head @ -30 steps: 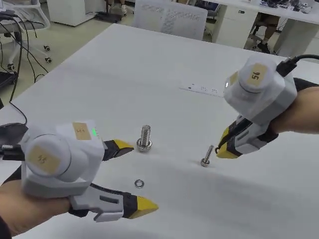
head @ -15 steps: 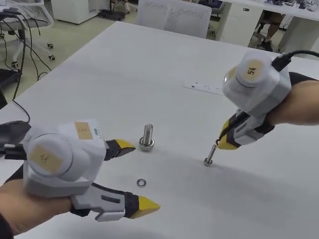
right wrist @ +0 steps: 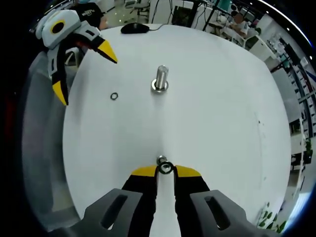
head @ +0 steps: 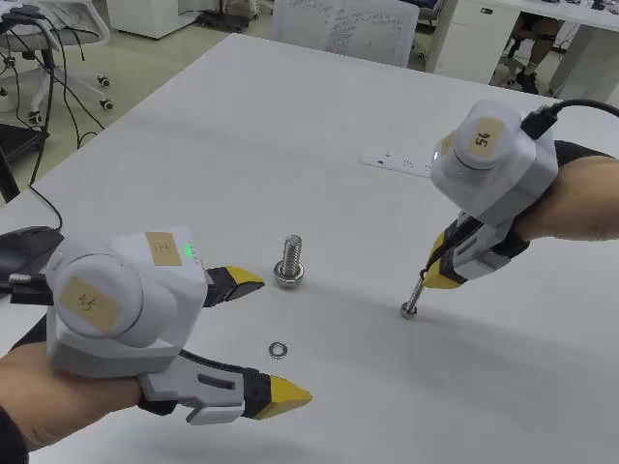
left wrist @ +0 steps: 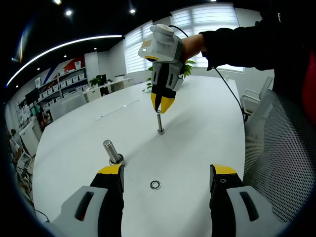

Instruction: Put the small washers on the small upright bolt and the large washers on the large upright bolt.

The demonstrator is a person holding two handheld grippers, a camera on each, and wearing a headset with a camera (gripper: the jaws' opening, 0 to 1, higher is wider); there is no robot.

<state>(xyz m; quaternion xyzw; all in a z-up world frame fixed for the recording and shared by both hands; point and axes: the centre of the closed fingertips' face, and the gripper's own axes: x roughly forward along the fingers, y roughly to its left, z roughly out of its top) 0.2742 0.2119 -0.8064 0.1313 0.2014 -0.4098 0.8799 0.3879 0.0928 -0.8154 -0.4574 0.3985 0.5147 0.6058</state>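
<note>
The white worktop (head: 319, 126) of an office carries a large bolt (head: 288, 261), upright. To its right stands the small bolt (head: 411, 304), leaning. The right tongs (right wrist: 165, 171) pinch a small washer (right wrist: 170, 168) at that bolt's tip. Near the large bolt, a loose washer (head: 279, 349) lies between the spread jaws of the left tongs (left wrist: 168, 170).

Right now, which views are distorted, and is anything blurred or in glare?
Head view: undistorted, soft shadows by the large bolt and small bolt. Left gripper view: fisheye curves the table, windows glare behind the right tool. Right gripper view: same curving, held washer sharp.
</note>
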